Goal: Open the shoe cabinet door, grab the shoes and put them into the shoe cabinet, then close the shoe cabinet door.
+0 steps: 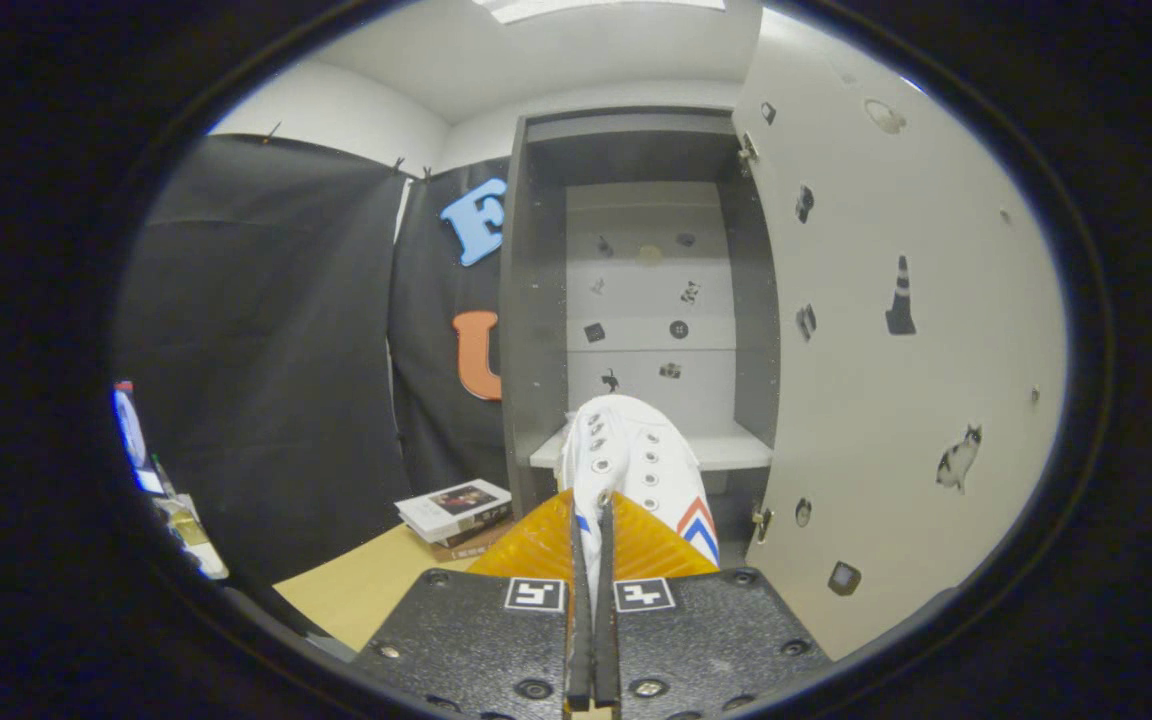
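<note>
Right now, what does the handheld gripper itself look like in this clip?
The gripper has a wide, dark, speckled body with round screw heads along its face. Two square black-and-white fiducial markers sit side by side near its front. Two thin, flat fingers run forward from the middle, nearly together. No cable or sleeve shows.

The shoe at lower centre looks like smooth white leather or leatherette with a faint sheen, its eyelets ringed in dull metal; the gripper has its jaws pressed together on its edge. The shoe cabinet frame at centre is matt dark board, the back panel and shelf matt pale laminate. The open door on the right is smooth matt board dotted with glossy stickers. At lower left, the bench looks like light wood, carrying books with glossy paper covers.
</note>
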`<state>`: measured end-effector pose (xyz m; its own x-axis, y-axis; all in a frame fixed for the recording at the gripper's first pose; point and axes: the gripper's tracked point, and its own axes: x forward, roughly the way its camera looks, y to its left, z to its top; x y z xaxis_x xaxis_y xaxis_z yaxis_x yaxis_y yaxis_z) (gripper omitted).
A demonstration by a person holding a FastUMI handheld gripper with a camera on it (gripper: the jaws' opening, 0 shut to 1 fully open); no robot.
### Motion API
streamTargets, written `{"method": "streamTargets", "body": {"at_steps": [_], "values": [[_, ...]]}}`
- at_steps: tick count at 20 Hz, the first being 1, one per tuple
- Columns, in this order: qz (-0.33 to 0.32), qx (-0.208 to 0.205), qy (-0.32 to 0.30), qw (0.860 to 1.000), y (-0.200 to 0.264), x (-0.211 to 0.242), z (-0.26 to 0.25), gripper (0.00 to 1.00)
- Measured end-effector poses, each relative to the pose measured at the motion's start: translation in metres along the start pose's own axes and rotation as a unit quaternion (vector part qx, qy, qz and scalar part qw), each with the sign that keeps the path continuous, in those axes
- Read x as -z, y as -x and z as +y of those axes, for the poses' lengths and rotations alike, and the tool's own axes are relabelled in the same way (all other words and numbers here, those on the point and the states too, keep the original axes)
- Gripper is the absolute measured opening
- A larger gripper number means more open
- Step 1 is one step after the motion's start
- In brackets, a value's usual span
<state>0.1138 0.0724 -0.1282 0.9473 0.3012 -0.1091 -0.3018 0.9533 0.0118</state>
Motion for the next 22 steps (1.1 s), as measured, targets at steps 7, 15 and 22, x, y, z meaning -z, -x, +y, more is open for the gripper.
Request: {"method": "streamTargets", "body": {"at_steps": [7, 15, 22], "values": [[-0.005, 0.047, 0.024, 0.999, -0.035, -0.077, -0.026, 0.05], [0.063, 0.098, 0.026, 0.993, -0.154, -0.095, -0.066, 0.05], [0.101, 0.124, 0.043, 0.986, -0.264, -0.071, -0.105, 0.05]]}}
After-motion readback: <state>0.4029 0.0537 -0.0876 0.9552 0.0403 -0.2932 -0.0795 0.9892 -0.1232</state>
